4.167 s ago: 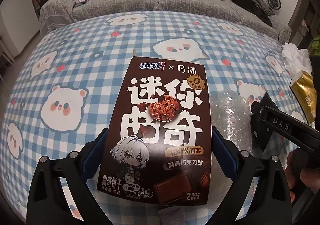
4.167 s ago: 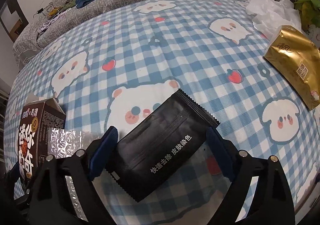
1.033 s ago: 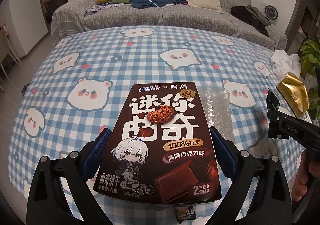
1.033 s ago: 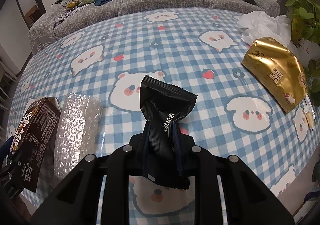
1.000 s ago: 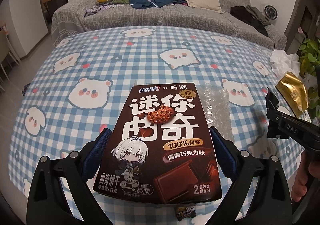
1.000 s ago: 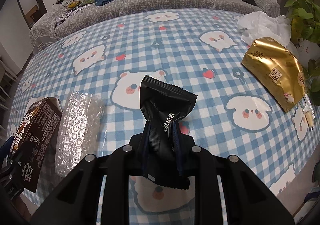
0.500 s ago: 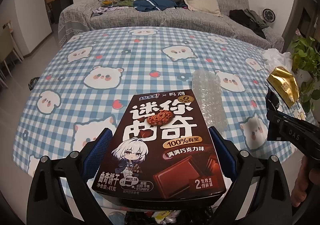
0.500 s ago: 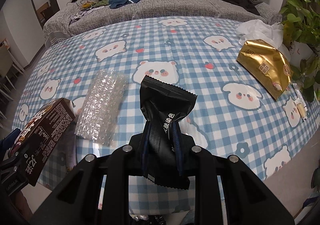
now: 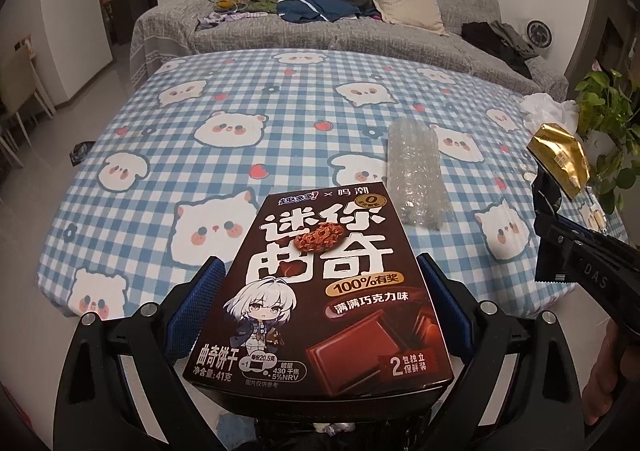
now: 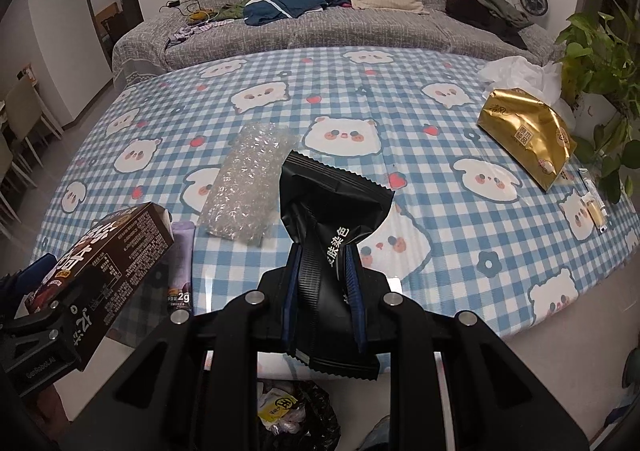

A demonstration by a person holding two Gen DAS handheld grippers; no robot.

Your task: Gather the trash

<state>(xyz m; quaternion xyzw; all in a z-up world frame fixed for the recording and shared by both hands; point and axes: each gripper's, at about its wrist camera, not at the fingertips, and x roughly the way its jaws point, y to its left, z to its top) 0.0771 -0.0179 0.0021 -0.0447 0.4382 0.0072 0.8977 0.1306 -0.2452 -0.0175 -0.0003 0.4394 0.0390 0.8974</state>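
Straight ahead in the left wrist view, the left tongs (image 9: 318, 303) grip a brown cookie box (image 9: 320, 291) by its sides, held above the near edge of the checked worktop (image 9: 240, 123). Bubble wrap (image 9: 414, 181) lies beyond.

Next, the right wrist view: the right tongs (image 10: 322, 291) pinch a crumpled black wrapper (image 10: 328, 223) above a black trash bag (image 10: 316, 411). A gold packet (image 10: 524, 135) lies on the worktop at the right.

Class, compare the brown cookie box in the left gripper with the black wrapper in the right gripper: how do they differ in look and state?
The brown cookie box is rigid and keeps its flat shape between the left gripper's wide-set pads; the black wrapper is limp film, pinched and crumpled in the right gripper. The box bears large lettering and a cartoon figure; the wrapper is plain black with small white text. Both are held off the table.
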